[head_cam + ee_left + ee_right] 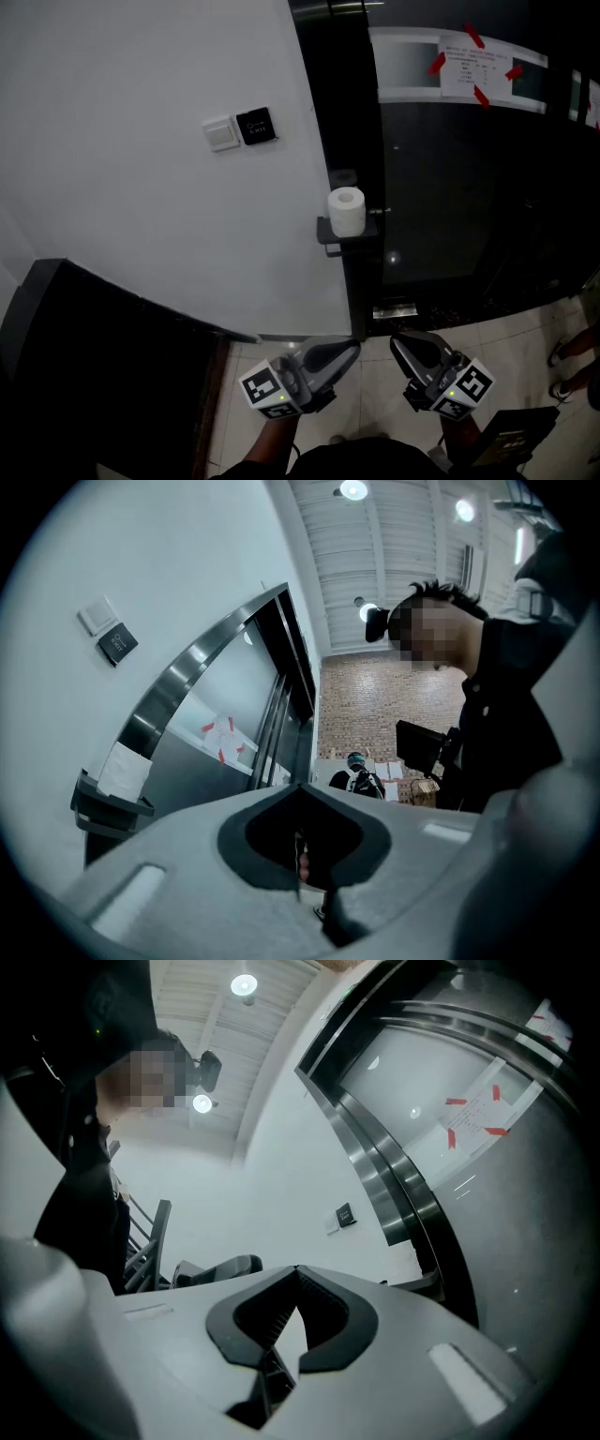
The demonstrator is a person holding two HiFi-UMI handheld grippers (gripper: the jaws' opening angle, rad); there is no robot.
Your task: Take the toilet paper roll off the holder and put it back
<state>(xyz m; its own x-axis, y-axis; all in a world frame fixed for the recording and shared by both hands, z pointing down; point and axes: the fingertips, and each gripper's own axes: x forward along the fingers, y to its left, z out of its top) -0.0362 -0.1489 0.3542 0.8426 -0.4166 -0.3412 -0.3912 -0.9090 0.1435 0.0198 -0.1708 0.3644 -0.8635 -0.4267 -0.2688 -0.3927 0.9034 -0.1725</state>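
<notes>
Toilet paper roll (346, 210) upright on holder (351, 241), axis vertical; hand-held grippers (353, 346) (395, 339) pressed together, empty

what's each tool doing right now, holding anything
left tool: closed, holding nothing
right tool: closed, holding nothing

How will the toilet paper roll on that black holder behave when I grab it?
The toilet paper roll looks soft and likely light, so a hard squeeze would probably dent it. It stands on end on the small holder, so it shouldn't roll, but a sideways push could tip it off.
</notes>
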